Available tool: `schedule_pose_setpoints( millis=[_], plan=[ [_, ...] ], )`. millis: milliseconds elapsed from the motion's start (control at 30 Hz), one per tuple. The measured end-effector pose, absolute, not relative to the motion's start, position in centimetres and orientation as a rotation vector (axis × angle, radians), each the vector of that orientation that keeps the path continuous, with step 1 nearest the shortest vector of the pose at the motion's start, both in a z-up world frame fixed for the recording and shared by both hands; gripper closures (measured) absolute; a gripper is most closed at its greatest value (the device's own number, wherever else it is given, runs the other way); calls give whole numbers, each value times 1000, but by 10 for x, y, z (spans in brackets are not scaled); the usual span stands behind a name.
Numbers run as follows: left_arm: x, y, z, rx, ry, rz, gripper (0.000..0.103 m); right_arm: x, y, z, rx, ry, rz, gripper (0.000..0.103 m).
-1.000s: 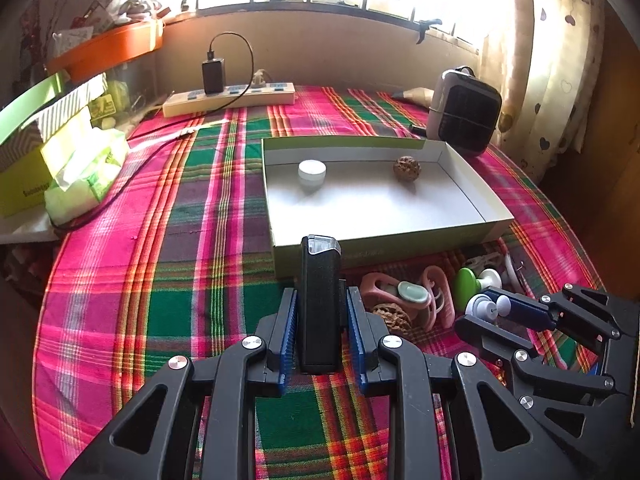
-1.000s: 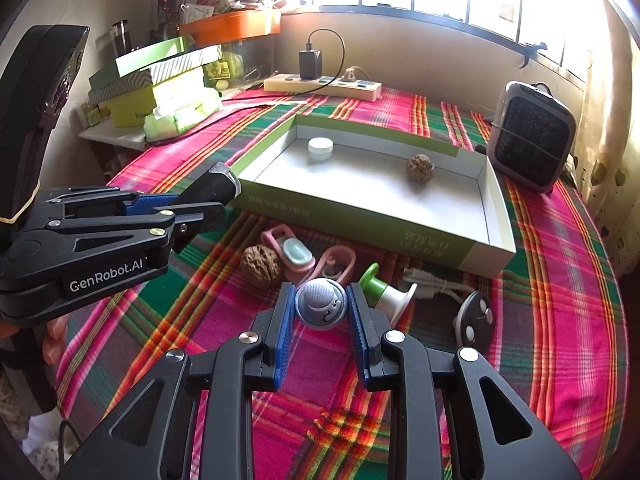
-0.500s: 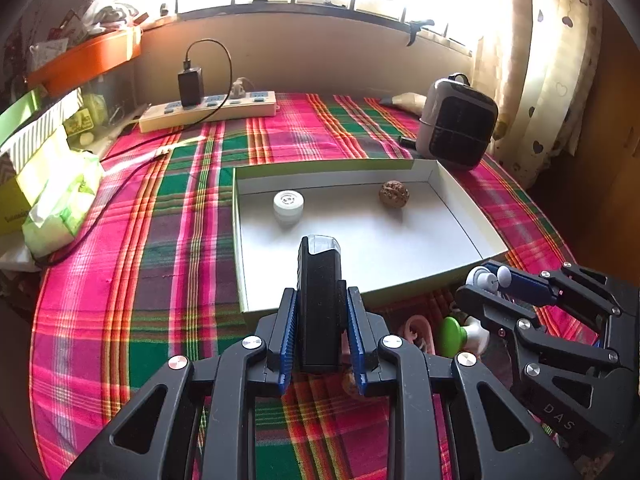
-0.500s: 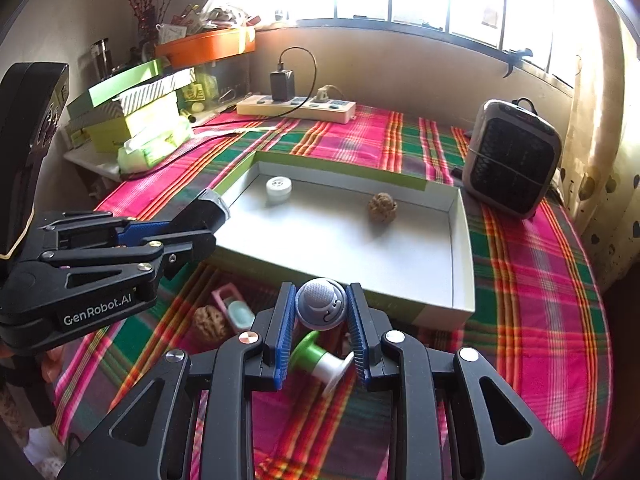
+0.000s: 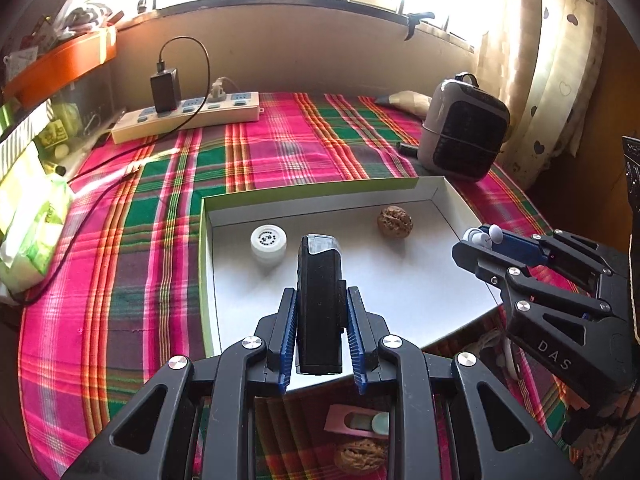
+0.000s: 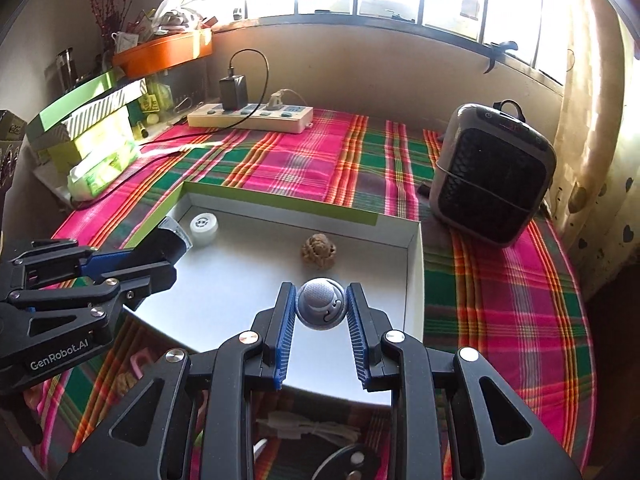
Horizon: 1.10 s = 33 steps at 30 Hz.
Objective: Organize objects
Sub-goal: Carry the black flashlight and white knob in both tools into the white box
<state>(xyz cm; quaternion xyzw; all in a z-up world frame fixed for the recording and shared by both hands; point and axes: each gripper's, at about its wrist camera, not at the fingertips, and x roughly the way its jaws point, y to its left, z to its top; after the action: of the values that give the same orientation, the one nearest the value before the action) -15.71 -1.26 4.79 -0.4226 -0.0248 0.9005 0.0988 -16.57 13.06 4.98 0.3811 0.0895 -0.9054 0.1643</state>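
Both grippers have travelled forward from the loose items on the near cloth and now hang over the shallow white box (image 5: 448, 200), each with its load carried along. Item one: left gripper (image 5: 322, 340), blue pads clamped on the flanks of a black rectangular device (image 5: 319, 304) with a clear cap, held upright, probably so it can be set down end-first or laid flat on the box floor. Item two: right gripper (image 6: 320, 340), pads closed narrow on a small grey rounded gadget (image 6: 321, 306), pinched across its widest part, a hold that should keep a round body from rolling out. Already in the box: a white round jar (image 5: 268, 242) toward the far left corner and a walnut (image 5: 394, 222) toward the far right, well apart, leaving bare floor between for the incoming pair. Still outside, on the plaid tablecloth (image 5: 120, 240) near the front wall: a pink case (image 5: 356, 422), a second walnut (image 5: 362, 456), a coiled white cable (image 6: 308, 428). Judged status: sorting partly done; release into the box looks like the next step.
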Motion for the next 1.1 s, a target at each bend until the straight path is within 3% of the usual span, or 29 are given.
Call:
schedule_pose_setpoints(
  millis=[1100],
  plan=[
    [-222,-5,19,-1345,-28,2625,81,-238,130,15,1215,334,-2558,76]
  ],
)
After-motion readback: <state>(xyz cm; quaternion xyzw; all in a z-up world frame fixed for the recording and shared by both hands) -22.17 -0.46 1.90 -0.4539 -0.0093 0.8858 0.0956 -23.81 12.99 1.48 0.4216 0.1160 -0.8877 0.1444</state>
